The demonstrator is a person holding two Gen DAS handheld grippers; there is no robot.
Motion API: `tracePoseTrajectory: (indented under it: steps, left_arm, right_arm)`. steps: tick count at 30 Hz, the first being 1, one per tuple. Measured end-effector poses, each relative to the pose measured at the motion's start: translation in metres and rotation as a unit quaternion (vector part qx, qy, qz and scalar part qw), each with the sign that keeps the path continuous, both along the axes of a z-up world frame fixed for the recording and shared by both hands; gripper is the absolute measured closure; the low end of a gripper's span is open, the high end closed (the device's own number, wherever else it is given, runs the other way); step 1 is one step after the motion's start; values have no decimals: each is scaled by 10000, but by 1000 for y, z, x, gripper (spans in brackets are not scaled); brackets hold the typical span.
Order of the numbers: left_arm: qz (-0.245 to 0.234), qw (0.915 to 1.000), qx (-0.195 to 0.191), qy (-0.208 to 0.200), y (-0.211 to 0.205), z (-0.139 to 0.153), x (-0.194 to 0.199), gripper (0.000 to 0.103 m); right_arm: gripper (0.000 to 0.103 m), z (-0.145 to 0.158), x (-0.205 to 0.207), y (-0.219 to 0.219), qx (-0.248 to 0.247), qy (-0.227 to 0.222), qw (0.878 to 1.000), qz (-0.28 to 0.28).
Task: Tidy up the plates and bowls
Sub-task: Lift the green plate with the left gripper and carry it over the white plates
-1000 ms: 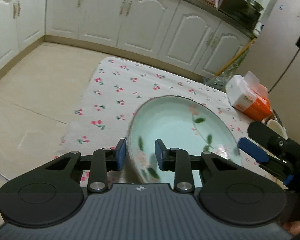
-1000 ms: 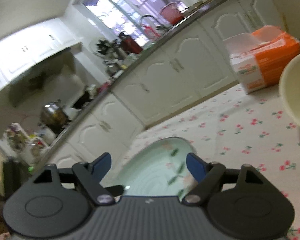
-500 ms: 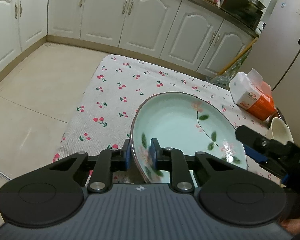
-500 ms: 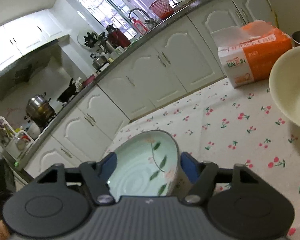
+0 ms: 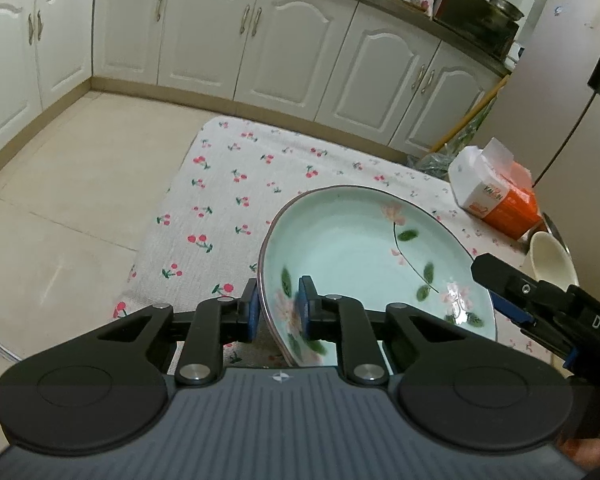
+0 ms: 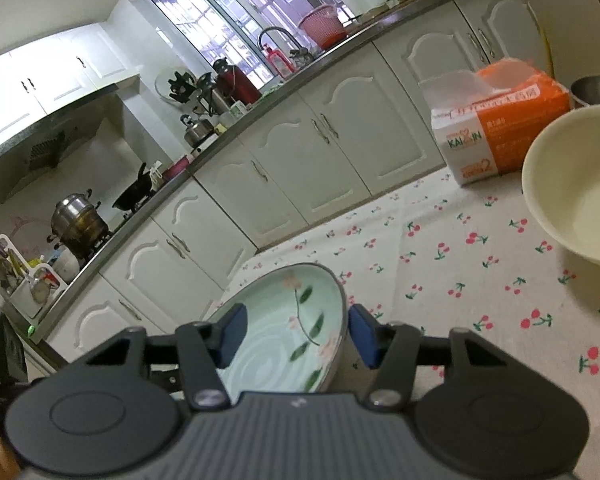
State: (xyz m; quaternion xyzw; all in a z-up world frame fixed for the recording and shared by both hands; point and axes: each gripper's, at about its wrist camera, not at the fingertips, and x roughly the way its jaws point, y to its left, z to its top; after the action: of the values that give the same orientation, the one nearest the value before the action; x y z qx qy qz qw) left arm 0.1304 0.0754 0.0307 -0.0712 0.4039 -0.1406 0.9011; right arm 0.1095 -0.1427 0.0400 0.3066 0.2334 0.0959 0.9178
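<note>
The left tongs [image 5: 277, 312] have just been closing and now pinch the near rim of the pale green round china plate with pink flowers and green leaves [image 5: 356, 252]; one blue pad sits outside the rim and one inside. The right tongs [image 6: 298, 330] have also been closing. Their blue pads stand on either side of the plate's other rim, with a small gap showing at the right pad, so they are not yet squeezing it. The plate is tilted above the worktop [image 5: 228, 184], which wears a white cloth with red cherries. A cream round bowl [image 6: 580, 184] sits on the cloth farther away. An orange and white tissue pack [image 6: 500, 128] lies near the bowl.
</note>
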Motion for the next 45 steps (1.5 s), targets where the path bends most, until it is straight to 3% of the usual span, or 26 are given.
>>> tracePoseTrajectory:
  steps: [23,45]
  left_arm:
    - [50,9994,-223,-247,42,34,-63,86]
    - [403,9984,-354,-156,77,20,-125,86]
  right_arm:
    - [43,33,-68,17,430,-377,9982,-170]
    - [41,19,-142,58,529,-210,9983,117]
